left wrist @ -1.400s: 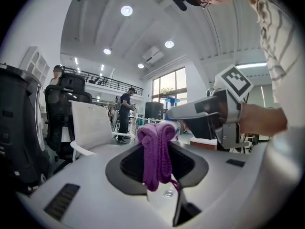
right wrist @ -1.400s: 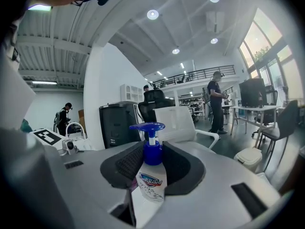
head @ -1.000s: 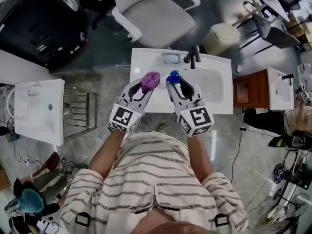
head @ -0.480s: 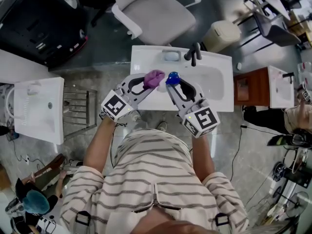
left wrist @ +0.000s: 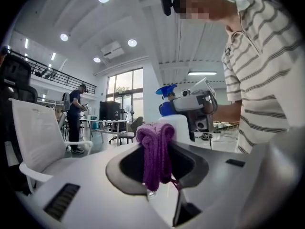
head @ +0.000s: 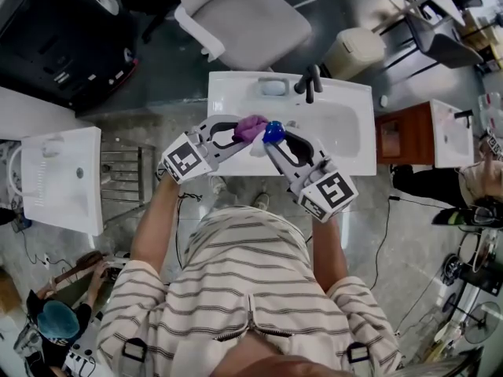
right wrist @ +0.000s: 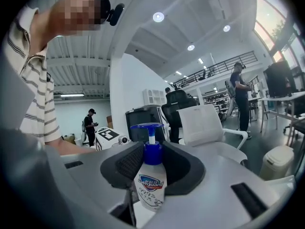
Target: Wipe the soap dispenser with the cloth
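While both tools hover over the white ceramic sink [head: 350, 144], the left gripper [head: 245, 132] is clamped on a purple ribbed knit cloth [left wrist: 156, 147], bunched in soft folds btwn its jaws. Meanwhile the right gripper [head: 273, 141] is clamped on a white plastic soap dispenser [right wrist: 151, 178] w/ a blue pump head; the bottle is smooth, rounded and upright. Label: blue "Safeguard" logo, approx. "99.9" below, rest too small. Cloth sits just beside the pump head, above the sink's front edge; can't tell if touching.
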Available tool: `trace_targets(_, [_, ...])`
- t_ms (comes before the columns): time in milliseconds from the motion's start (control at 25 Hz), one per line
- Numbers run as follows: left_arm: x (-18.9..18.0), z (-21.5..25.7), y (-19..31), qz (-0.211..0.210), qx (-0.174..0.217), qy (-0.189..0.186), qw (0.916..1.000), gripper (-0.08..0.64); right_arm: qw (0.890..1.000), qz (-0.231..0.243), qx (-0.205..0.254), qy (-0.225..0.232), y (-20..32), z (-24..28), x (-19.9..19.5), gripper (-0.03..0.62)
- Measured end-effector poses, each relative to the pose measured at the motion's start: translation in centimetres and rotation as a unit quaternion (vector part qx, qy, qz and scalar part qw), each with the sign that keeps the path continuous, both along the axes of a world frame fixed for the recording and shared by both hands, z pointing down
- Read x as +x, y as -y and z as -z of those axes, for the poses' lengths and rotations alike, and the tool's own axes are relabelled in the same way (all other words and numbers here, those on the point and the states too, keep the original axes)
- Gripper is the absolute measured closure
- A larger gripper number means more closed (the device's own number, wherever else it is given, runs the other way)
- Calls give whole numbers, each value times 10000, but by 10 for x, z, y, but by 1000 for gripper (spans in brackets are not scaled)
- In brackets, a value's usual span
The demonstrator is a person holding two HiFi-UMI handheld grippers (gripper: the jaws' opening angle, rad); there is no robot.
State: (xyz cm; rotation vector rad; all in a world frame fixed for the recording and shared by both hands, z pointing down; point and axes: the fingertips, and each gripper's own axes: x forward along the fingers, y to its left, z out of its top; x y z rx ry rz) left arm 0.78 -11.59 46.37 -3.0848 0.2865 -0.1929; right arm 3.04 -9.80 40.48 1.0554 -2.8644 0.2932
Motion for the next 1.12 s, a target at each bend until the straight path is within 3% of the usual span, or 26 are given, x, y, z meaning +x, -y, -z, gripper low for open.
trace_targets(200, [7, -1, -4, -444, 1, 13, 9990, 446, 9995, 273, -16, 176, -7, 7, -3, 459])
trace_targets(600, [9, -11, -12, -924, -121, 47, 9956, 446, 9961, 649, -137, 585, -14, 15, -7, 459])
trace_targets(720, [7, -16, -14, -959, -108, 172, 9952, 446, 9957, 647, -144, 652, -14, 16, -6, 459])
trace_targets(1120, [-12, -19, -26, -659, -471, -31, 9967, 446, 9951, 528, -146, 824, -13, 22, -2, 459])
